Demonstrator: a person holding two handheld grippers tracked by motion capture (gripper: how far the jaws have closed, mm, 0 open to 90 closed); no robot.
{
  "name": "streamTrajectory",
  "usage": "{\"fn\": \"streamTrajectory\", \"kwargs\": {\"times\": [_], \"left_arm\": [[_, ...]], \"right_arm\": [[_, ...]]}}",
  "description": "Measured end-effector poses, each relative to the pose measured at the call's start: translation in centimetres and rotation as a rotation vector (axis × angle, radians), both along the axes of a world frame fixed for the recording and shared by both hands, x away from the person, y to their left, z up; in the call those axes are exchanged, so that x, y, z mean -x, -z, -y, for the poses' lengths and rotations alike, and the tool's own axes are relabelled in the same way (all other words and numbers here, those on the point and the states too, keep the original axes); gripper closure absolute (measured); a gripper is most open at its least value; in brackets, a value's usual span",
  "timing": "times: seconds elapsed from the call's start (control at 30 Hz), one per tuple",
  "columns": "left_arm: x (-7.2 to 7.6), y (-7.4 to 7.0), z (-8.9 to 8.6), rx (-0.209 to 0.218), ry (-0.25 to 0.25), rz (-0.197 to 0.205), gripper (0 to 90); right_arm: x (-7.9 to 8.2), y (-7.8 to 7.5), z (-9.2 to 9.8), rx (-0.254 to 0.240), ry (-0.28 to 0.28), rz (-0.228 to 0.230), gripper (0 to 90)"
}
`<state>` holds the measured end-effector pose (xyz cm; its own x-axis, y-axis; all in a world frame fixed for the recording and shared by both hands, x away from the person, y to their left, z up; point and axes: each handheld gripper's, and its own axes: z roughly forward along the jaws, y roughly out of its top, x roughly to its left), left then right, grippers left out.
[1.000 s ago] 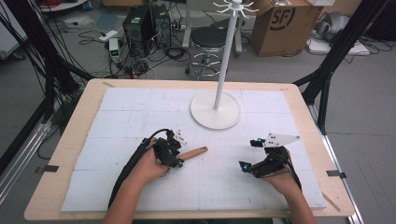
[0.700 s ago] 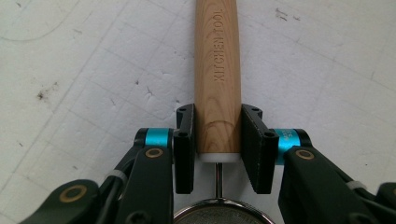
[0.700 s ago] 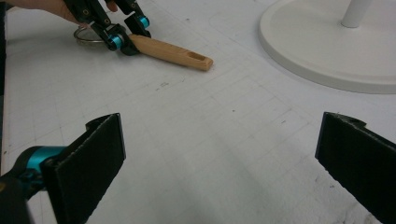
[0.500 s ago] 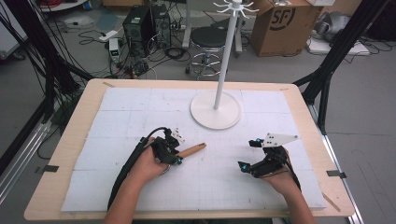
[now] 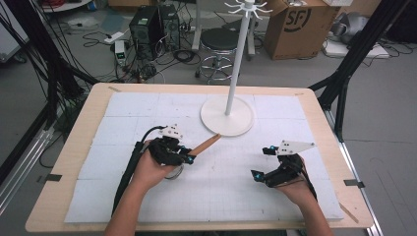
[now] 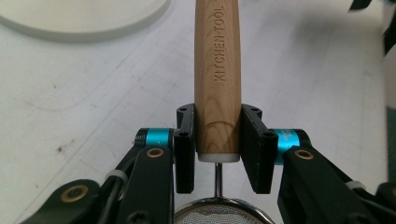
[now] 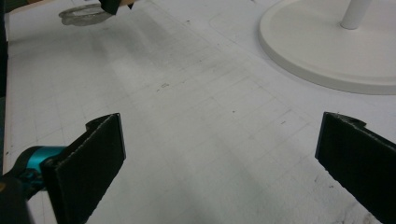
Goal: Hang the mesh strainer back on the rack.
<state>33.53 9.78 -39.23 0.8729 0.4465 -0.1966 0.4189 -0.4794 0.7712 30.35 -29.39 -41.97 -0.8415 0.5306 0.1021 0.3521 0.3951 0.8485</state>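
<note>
The wooden-handled strainer (image 6: pixel 217 79) sits in the left gripper (image 6: pixel 217 149), whose 2 jaws pinch the handle just above its white end cap. The left gripper view reads "KITCHEN TOOL" stamped along the wood and shows a thin metal stem running from the cap to the mesh bowl at the bottom edge; the high view gives none of that, only the handle (image 5: pixel 204 145) pointing away from the left gripper (image 5: pixel 189 158) toward the white stand's round base (image 5: pixel 227 116), its tip just beside the base rim. There the strainer lies left of the mat's (image 5: pixel 147 103) middle, nearer the front edge. The right gripper (image 5: pixel 258 162) hangs over the mat's front right part, well apart from the strainer, its jaws spread wide with bare mat between them (image 7: pixel 219 158).
</note>
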Motion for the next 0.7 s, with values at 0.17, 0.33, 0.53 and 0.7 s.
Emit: {"fn": "streamTrajectory", "kwargs": {"times": [0.17, 0.33, 0.53, 0.7], "left_arm": [[-0.1, -0.7, -0.7, 0.122, -0.002, 0.01, 68.8], [-0.1, -1.3, -1.4, 0.21, -0.008, 0.027, 68.8], [0.0, -4.8, -0.8, 0.13, 0.013, 0.114, 68.8], [-0.6, -7.6, -0.9, 0.128, 0.009, 0.153, 68.8]], "right_arm": [[0.0, 0.0, 0.0, 0.001, -0.001, -0.003, 0.4], [-0.1, 0.1, -0.1, 0.004, -0.002, -0.001, 0.5], [0.0, 0.1, -0.1, 0.005, -0.002, -0.001, 0.5], [0.0, 0.0, 0.0, 0.001, -0.002, -0.001, 0.5]]}}
